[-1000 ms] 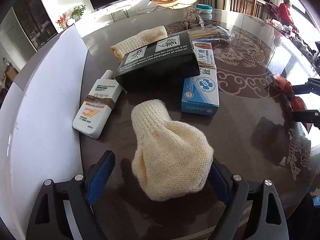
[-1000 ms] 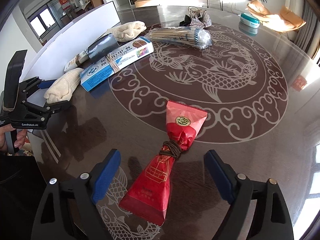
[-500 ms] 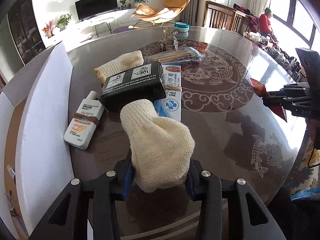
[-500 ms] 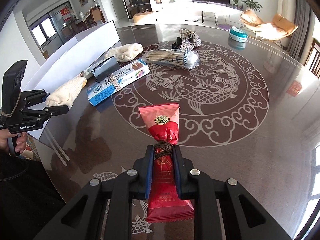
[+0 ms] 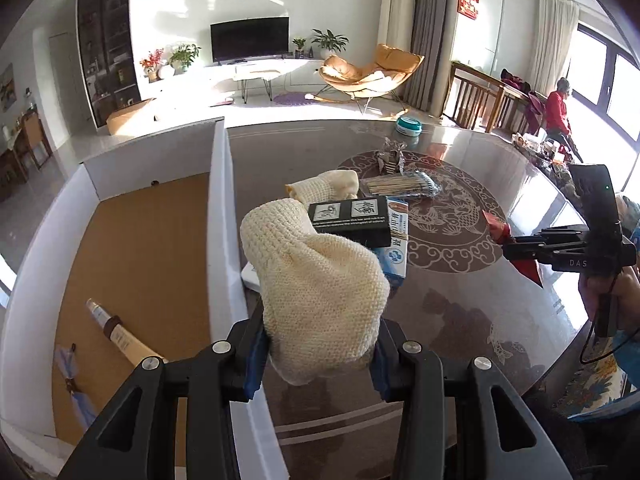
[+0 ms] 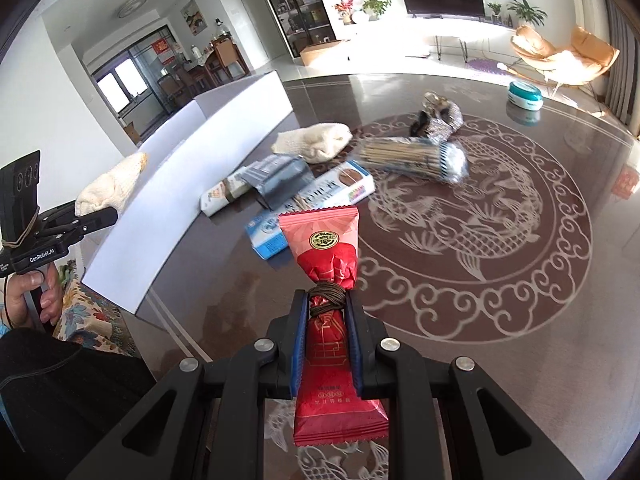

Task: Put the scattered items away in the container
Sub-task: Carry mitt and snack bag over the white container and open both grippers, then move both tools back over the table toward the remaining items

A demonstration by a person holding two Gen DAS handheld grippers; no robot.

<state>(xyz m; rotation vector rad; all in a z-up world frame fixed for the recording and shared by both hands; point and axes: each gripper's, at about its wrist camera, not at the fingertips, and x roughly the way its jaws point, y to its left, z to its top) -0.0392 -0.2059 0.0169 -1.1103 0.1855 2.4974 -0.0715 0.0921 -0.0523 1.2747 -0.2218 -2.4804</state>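
My left gripper is shut on a cream knitted mitt and holds it in the air above the white wall of the open box, beside its brown floor. It shows from the side in the right wrist view with the mitt. My right gripper is shut on a red snack packet at its string-tied waist, lifted above the dark table. It also shows in the left wrist view.
On the table lie a second cream mitt, a black soap box, a blue-white box, a white tube, a bundle of sticks, a foil object and a teal tin. The box holds a tube.
Both grippers closed on their items and lifted them. The left one moved left with the mitt to the box wall. The right one rose with the red packet.
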